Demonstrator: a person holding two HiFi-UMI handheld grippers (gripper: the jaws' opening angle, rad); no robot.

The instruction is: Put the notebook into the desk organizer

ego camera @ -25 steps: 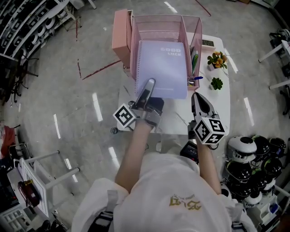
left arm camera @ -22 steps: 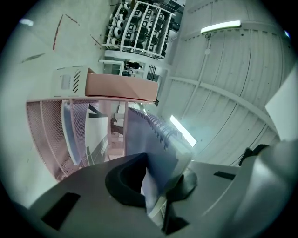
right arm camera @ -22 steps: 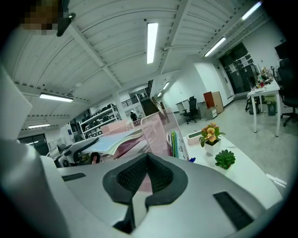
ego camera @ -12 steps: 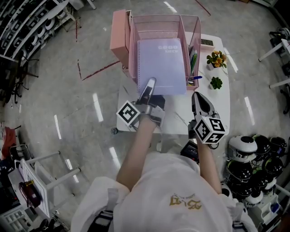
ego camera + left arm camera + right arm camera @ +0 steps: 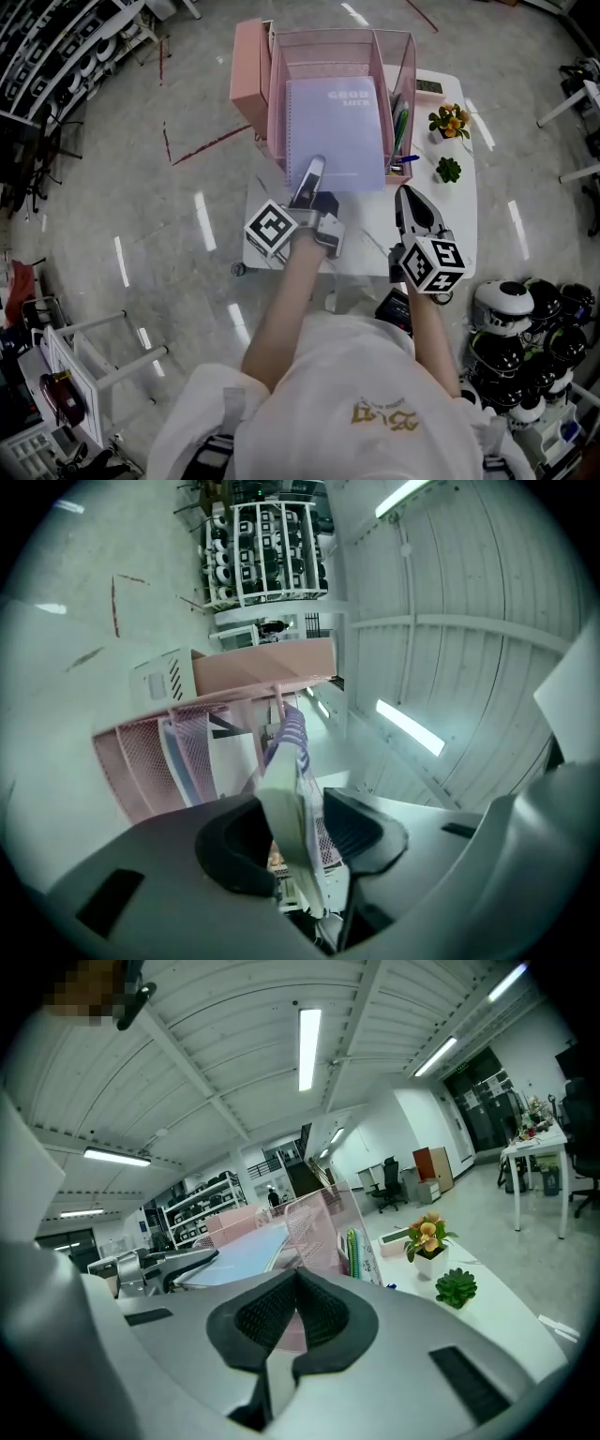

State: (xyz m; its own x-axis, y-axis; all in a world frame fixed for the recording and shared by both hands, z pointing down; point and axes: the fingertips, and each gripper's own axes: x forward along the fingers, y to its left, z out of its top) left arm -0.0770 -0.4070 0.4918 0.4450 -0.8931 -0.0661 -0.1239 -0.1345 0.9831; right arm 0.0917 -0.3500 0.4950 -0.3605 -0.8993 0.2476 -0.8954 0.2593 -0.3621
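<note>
A lilac spiral notebook [image 5: 336, 131] leans in the wide compartment of the pink mesh desk organizer [image 5: 342, 42], its lower edge sticking out toward me. My left gripper [image 5: 312, 171] is at that lower edge. In the left gripper view the notebook's edge [image 5: 286, 803] stands between the jaws of the left gripper [image 5: 298, 803], which are opening, with a gap at the right pad. The organizer [image 5: 141, 752] is just ahead. My right gripper [image 5: 405, 195] hovers over the table to the right, shut and empty [image 5: 295, 1288].
Beside the organizer's left wall stands a pink box [image 5: 248, 61]. Pens [image 5: 401, 122] fill its narrow right slot. On the white table [image 5: 450, 234] stand a potted flower [image 5: 450, 122] and a small green plant [image 5: 448, 172]. Round black-and-white things [image 5: 525, 319] crowd the floor at right.
The notebook has slid deeper into the organizer and stands steeper. My left gripper followed it forward. The right gripper has stayed where it was.
</note>
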